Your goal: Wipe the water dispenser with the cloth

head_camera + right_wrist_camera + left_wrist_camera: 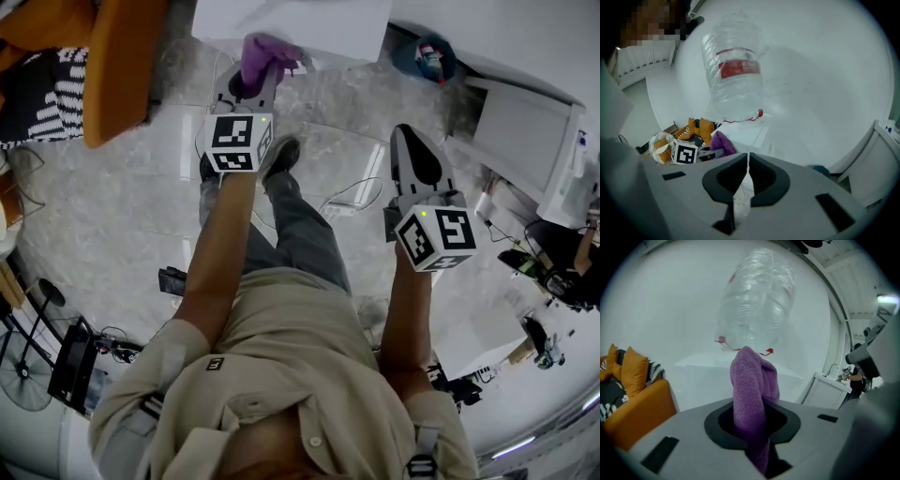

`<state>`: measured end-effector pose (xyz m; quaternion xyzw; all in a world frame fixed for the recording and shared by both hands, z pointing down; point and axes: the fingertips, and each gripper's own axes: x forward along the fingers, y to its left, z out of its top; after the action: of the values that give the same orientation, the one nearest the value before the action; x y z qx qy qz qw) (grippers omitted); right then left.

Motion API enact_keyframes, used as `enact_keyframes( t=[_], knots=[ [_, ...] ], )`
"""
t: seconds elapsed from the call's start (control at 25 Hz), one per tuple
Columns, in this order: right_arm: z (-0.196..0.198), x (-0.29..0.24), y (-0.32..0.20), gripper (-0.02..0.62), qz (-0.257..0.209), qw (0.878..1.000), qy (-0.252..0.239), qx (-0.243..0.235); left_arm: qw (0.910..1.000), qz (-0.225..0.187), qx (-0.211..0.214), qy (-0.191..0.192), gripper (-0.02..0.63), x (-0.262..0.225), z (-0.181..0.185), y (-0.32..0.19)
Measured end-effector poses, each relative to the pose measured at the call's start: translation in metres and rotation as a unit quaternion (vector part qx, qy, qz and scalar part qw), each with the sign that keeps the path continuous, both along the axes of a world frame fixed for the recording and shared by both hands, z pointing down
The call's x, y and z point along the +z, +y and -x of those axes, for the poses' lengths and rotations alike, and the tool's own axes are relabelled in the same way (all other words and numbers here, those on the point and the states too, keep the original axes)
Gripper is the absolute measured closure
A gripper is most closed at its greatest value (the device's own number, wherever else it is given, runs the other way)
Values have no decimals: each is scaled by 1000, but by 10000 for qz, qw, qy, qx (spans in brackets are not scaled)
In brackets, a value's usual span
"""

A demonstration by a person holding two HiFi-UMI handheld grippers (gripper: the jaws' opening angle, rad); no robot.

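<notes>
A purple cloth (752,399) stands bunched between the jaws of my left gripper (754,420), which is shut on it. In the head view the left gripper (251,84) holds the cloth (264,54) just short of the white water dispenser (309,23) at the top. Its clear upturned bottle (757,301) rises behind the cloth, above the white dispenser top (703,364). My right gripper (419,159) hangs lower at the right, shut and empty, its jaws together (747,176). From the right gripper view I see the bottle (736,75), the cloth (723,143) and the left gripper's marker cube (684,152).
An orange sofa (103,56) with a striped cushion stands at the left. A white counter (525,131) runs along the right. A blue bin (427,58) sits beside the dispenser. Cables (352,192) lie on the marbled floor near the person's feet.
</notes>
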<state>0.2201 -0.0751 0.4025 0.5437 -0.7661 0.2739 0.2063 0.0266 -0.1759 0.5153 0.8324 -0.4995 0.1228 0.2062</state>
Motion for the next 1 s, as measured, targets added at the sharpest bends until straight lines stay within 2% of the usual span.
enact_keyframes(
  t=[0.2, 0.44, 0.72, 1.0],
  knots=[
    [-24, 5, 9, 568, 51, 9997, 15, 251, 9977, 66, 611, 281, 526, 2, -74, 10],
    [-45, 15, 19, 568, 139, 9986, 13, 504, 9930, 178, 1071, 464, 526, 4, -122, 18],
    [-45, 23, 18, 568, 212, 9984, -19, 531, 9921, 184, 1178, 403, 526, 8, -120, 18],
    [-29, 31, 12, 568, 257, 9988, -31, 411, 9959, 59, 898, 128, 526, 15, -72, 9]
  ],
)
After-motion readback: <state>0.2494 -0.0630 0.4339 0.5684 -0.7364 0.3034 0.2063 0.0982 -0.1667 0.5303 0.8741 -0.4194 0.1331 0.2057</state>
